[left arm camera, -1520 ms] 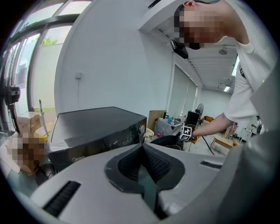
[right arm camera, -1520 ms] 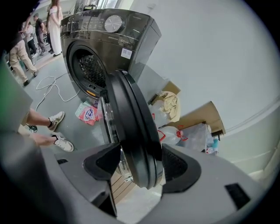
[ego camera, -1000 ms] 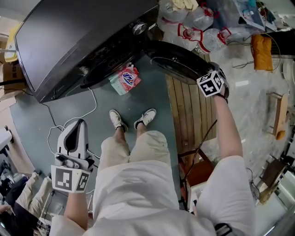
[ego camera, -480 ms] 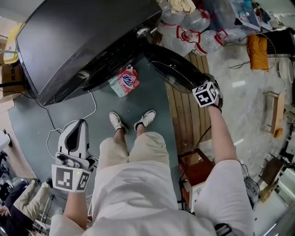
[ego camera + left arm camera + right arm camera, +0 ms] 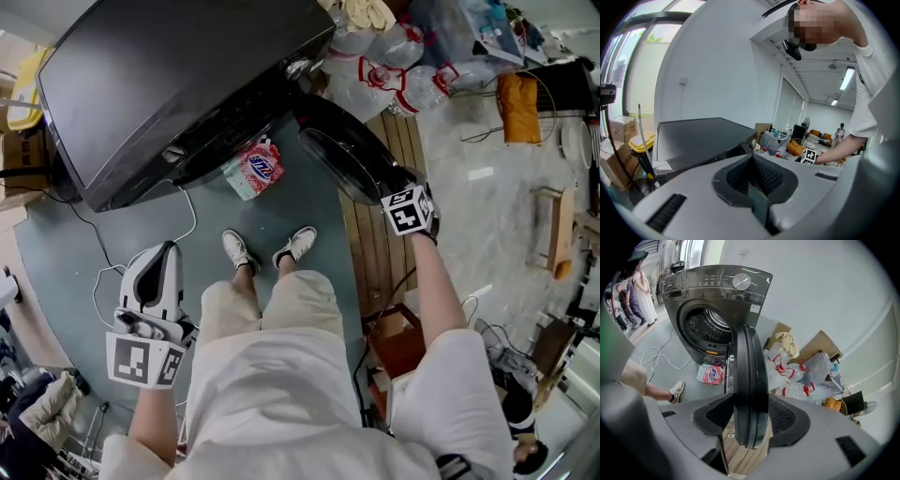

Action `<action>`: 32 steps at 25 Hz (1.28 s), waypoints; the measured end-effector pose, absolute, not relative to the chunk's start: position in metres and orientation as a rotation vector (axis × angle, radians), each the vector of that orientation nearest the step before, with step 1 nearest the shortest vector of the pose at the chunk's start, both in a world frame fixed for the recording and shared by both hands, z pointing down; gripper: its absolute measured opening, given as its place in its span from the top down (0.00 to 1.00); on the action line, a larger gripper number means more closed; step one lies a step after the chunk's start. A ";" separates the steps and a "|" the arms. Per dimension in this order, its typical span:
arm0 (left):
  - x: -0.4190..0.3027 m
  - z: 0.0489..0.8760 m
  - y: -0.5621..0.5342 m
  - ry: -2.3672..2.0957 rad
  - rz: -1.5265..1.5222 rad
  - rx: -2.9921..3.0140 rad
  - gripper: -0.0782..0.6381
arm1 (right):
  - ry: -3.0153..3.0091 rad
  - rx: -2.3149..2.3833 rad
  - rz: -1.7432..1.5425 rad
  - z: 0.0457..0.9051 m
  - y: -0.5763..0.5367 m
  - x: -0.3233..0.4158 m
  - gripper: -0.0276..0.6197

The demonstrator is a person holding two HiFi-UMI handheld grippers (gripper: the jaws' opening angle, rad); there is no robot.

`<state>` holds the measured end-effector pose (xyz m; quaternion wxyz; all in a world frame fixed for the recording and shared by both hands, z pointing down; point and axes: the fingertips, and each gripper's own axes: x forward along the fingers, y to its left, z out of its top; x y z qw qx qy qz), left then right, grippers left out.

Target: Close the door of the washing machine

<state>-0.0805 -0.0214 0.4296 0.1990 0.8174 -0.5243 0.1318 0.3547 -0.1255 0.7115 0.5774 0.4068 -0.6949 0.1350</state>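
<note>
The jaws of your right gripper (image 5: 747, 423) are closing around the rim of the door (image 5: 749, 376), which stands edge-on between them, swung well out from the washing machine (image 5: 712, 291) and its open drum (image 5: 705, 324). Your left gripper (image 5: 757, 187) has its jaws together on nothing, low at your side. Under the door lie a grey-green floor (image 5: 319, 187) and wooden slats (image 5: 375, 253), with a pink detergent bag (image 5: 255, 167) at the machine's foot and water bottles (image 5: 394, 66) piled beside it.

Smooth dark metallic washing machine (image 5: 169, 84), glossy black plastic door (image 5: 342, 155), bare wooden slats (image 5: 375, 244), matt grey-green floor (image 5: 112, 244)
</note>
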 end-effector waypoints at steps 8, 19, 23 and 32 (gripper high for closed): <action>-0.088 0.425 -0.015 -1.461 0.338 2.291 0.88 | -1.674 0.964 0.401 0.709 -0.096 0.326 0.63; -0.105 0.428 -0.011 -1.468 0.290 2.282 0.88 | -1.757 0.957 0.526 0.711 -0.062 0.273 0.64; -0.107 0.428 -0.013 -1.470 0.278 2.274 0.88 | -1.789 0.957 0.579 0.711 -0.053 0.254 0.65; -0.121 0.432 -0.010 -1.479 0.249 2.250 0.88 | -1.828 0.966 0.707 0.714 -0.037 0.211 0.63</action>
